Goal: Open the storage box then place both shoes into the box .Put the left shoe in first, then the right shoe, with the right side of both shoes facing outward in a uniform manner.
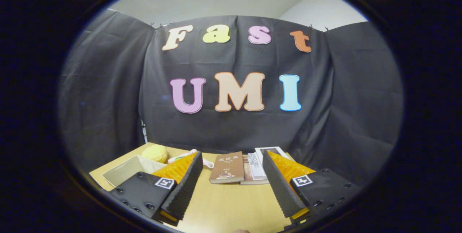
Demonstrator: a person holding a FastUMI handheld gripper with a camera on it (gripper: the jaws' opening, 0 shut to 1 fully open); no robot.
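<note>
My gripper stands open above the wooden table, with nothing between its two fingers. Left of the left finger sits a pale open-topped box, its inside partly hidden by that finger. I cannot tell whether it is the storage box. Just beyond the left fingertip lies a pale pink and white object, mostly hidden, and I cannot tell what it is.
A brown book lies on the table ahead, between the fingers, with more books and a white-framed sheet beside it towards the right finger. A round yellow soft object rests behind the box. Black cloth closes off the back.
</note>
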